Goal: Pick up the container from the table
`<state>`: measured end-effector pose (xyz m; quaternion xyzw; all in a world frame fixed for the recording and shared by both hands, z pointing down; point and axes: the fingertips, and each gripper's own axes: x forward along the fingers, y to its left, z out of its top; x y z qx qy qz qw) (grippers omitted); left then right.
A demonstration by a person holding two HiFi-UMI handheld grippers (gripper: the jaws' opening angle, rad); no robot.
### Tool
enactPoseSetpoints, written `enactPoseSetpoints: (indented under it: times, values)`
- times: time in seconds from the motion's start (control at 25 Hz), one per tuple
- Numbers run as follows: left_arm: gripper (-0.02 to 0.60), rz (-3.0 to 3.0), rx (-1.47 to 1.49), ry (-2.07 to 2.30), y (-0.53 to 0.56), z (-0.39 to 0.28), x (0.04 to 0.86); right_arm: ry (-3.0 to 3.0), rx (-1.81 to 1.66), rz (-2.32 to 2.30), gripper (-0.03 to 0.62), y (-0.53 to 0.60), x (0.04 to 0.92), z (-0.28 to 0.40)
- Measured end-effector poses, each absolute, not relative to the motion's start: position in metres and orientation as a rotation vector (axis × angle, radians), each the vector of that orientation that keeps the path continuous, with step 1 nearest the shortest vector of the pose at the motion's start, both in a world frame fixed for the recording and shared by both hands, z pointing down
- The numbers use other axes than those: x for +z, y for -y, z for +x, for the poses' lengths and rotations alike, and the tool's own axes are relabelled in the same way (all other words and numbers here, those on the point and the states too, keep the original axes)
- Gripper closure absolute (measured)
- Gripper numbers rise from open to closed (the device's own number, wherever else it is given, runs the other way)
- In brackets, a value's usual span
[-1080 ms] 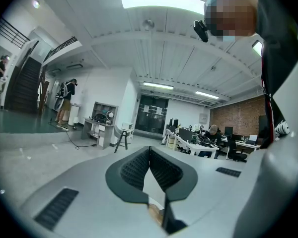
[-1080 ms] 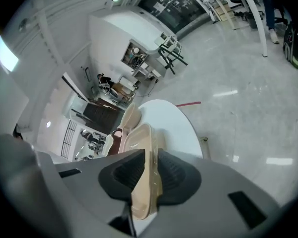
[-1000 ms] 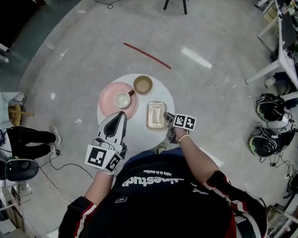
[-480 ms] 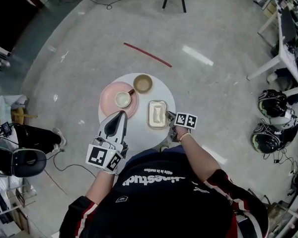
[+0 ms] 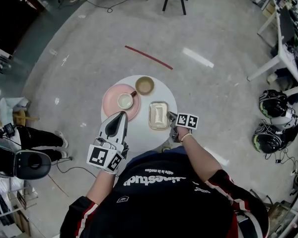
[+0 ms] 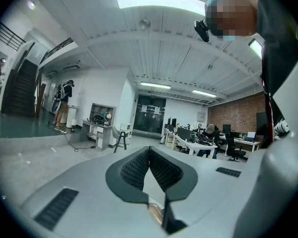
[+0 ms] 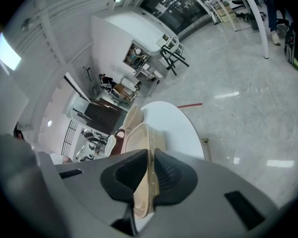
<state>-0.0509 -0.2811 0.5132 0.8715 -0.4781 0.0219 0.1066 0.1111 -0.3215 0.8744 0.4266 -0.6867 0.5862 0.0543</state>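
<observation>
The container (image 5: 159, 115) is a shallow beige rectangular tray on the right part of the small round white table (image 5: 139, 133). My right gripper (image 5: 171, 117) is at its near right rim. In the right gripper view the container's (image 7: 141, 138) thin rim runs between the dark pads of the right gripper (image 7: 150, 180). The jaws are closing and pinch that rim. My left gripper (image 5: 121, 114) hovers over the table's near left part, beside the pink plate, shut and empty. Its tips meet in the left gripper view (image 6: 149, 150).
A pink plate (image 5: 114, 95) carrying a white cup (image 5: 124, 101) lies at the table's left. A tan bowl (image 5: 144, 85) stands at the back. A red strip (image 5: 149, 57) lies on the floor beyond. Helmets (image 5: 270, 118) and a desk are to the right.
Both hands and the container keep their places. A person's legs at the left edge of the floor have shifted a little.
</observation>
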Motion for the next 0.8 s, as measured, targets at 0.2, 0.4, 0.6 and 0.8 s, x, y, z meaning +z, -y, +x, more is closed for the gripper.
enactPoseSetpoints:
  times: [0.2,0.4,0.6,0.8]
  values:
    - [0.557,2.577,0.072,1.407,0.279,-0.058,0.507,2.092,1.775,1.313,0.539,0.321,0.87,0.11]
    - [0.557,2.592,0.08,1.396,0.276,-0.062,0.498,2.095,1.779,1.335,0.54,0.317,0.863,0.109]
    - [0.557,2.607,0.083,1.383,0.273,-0.065,0.491,2.108,1.774,1.352,0.54,0.314,0.854,0.109]
    - [0.557,2.614,0.086,1.372,0.267,-0.066,0.489,2.131,1.751,1.364,0.54,0.311,0.846,0.111]
